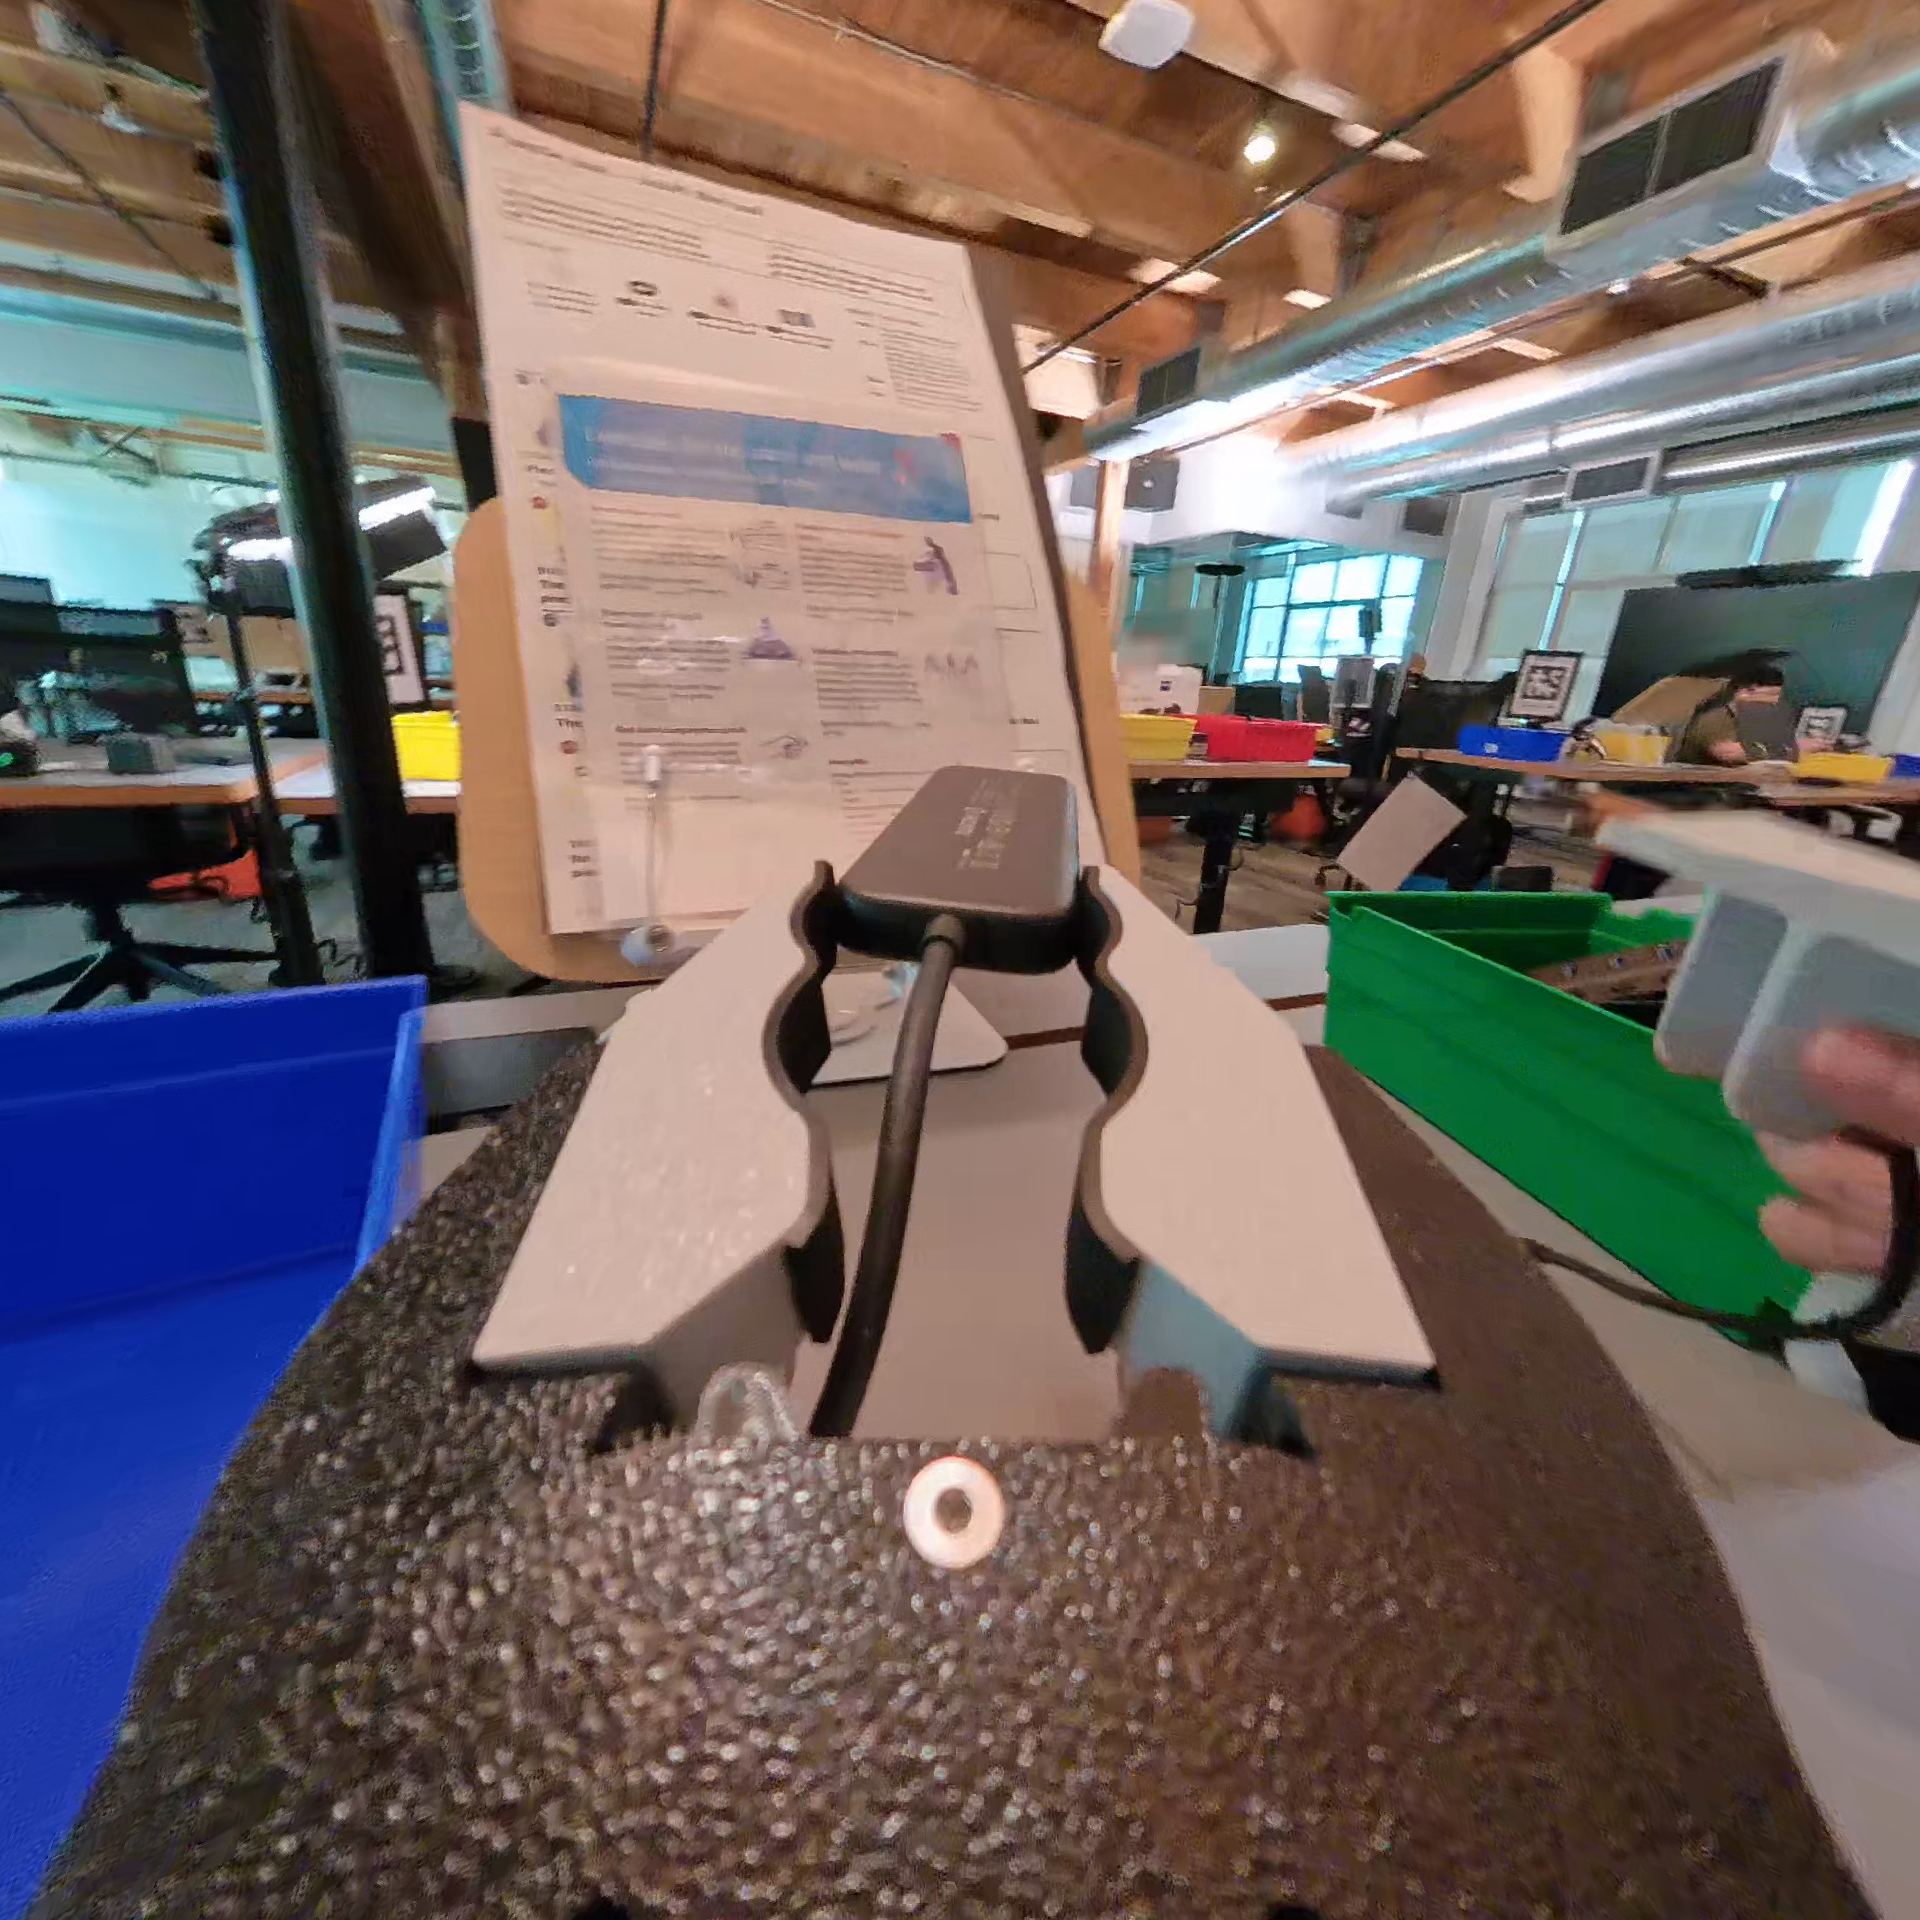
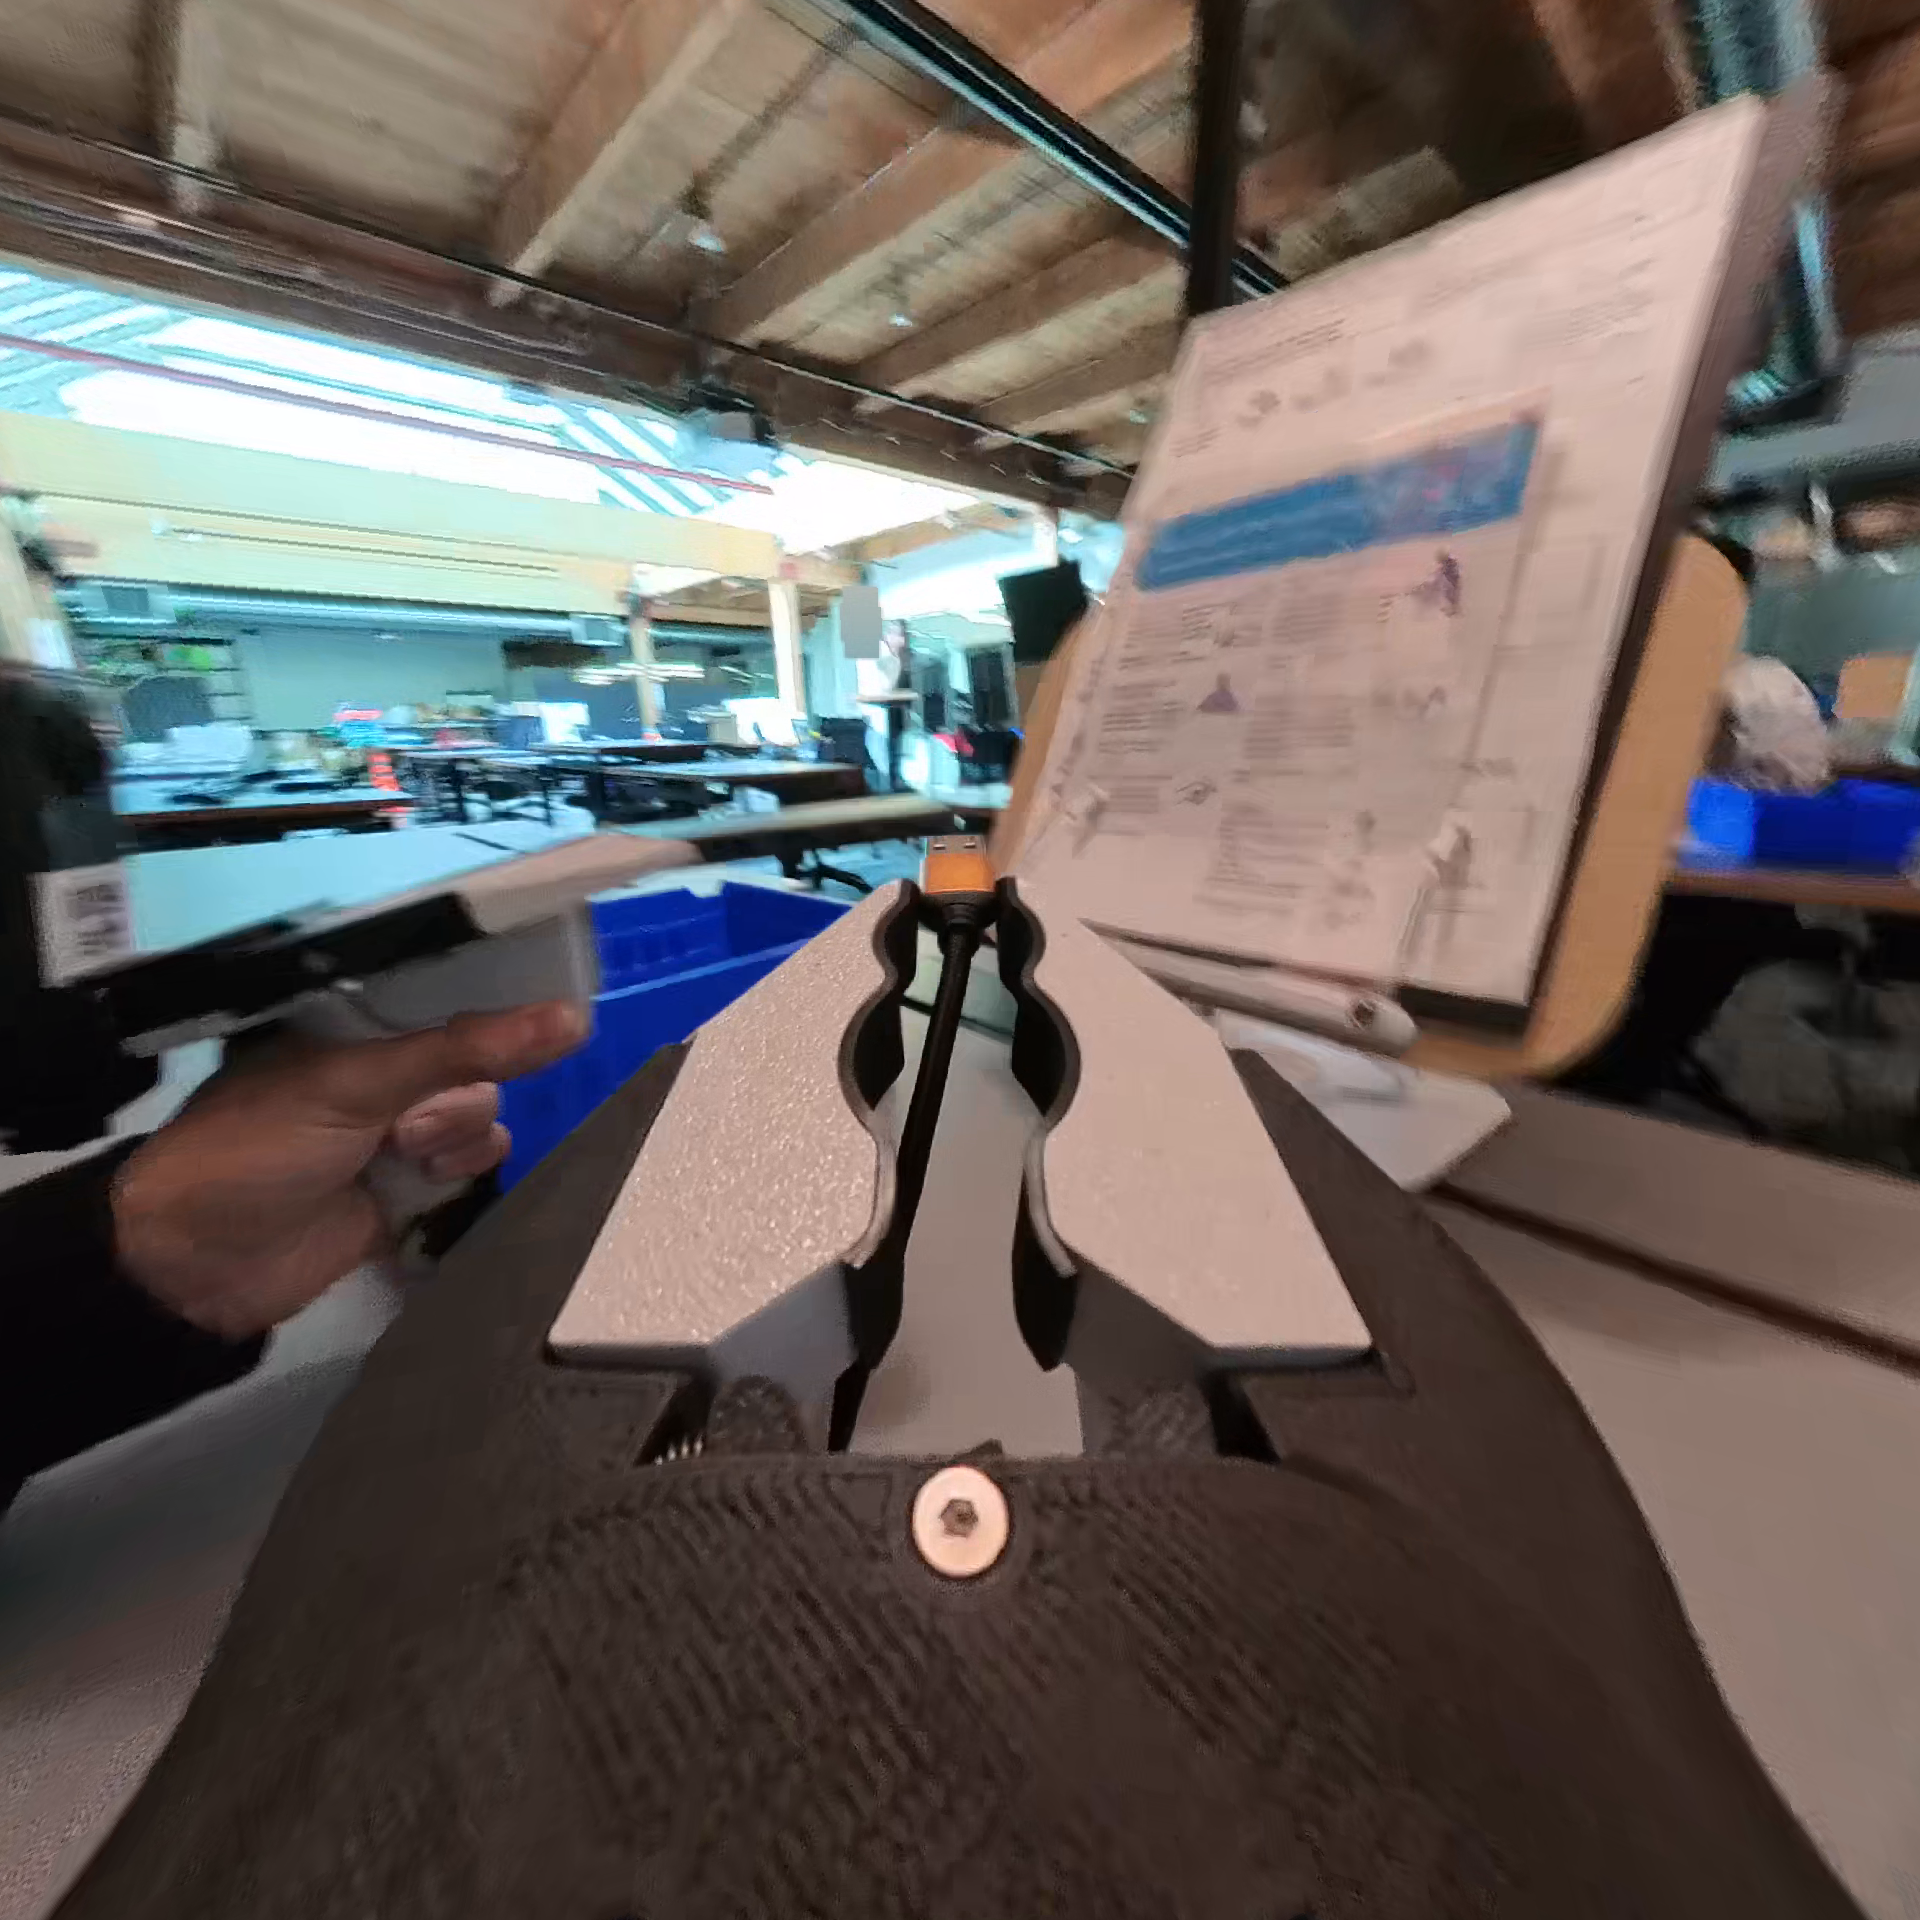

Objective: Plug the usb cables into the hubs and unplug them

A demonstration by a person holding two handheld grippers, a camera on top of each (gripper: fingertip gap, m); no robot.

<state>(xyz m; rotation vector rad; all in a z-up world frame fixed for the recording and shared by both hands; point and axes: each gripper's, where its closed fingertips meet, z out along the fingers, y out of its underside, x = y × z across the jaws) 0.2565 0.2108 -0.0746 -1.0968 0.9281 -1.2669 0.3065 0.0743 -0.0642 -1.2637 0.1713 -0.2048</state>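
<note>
In the left wrist view my left gripper is shut on a dark grey USB hub and holds it up in the air, pointing away; the hub's black cable runs back between the fingers. In the right wrist view my right gripper is shut on a USB cable's orange plug, whose metal tip points forward; its black cable trails back between the fingers. The right gripper's grey body and a hand show at the right edge of the left wrist view. The left gripper's body and a hand show at left in the right wrist view.
A wooden stand with printed sheets rises just behind the grippers; it also shows in the right wrist view. A blue bin sits at left, a green bin at right. The grey table lies below.
</note>
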